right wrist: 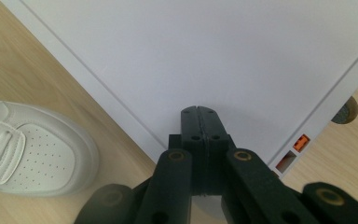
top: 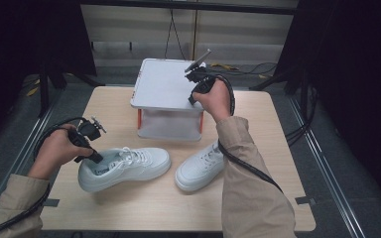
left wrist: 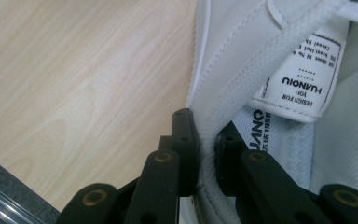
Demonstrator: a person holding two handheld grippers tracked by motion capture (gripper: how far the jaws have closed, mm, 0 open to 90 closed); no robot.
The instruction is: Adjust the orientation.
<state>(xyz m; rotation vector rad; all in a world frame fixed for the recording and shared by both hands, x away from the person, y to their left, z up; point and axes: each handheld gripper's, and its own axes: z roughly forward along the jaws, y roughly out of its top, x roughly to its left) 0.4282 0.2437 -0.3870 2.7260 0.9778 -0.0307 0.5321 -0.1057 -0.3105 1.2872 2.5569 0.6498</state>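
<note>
While the left gripper [top: 95, 156] pinches the heel collar of the left white sneaker [top: 124, 168], that shoe lies near the left front of the wooden table [top: 114, 104], toe pointing right, and seems tipped up a little at the heel. From the left gripper view the two black jaws stand narrow, one outside and one inside the padded rim of the shoe [left wrist: 270, 70], with a printed tongue label [left wrist: 303, 74] just beyond them. A second white sneaker [top: 200, 167] rests to the right of the first, near it but apart, its toe towards the near edge, partly behind the person's right sleeve [top: 250, 178]. Farther back, the right gripper [top: 192, 75] hovers over the right far part of a white box lid [top: 161, 84]; in the right gripper view its jaws [right wrist: 200, 116] are pressed together with nothing between them, above the lid [right wrist: 223, 51].
</note>
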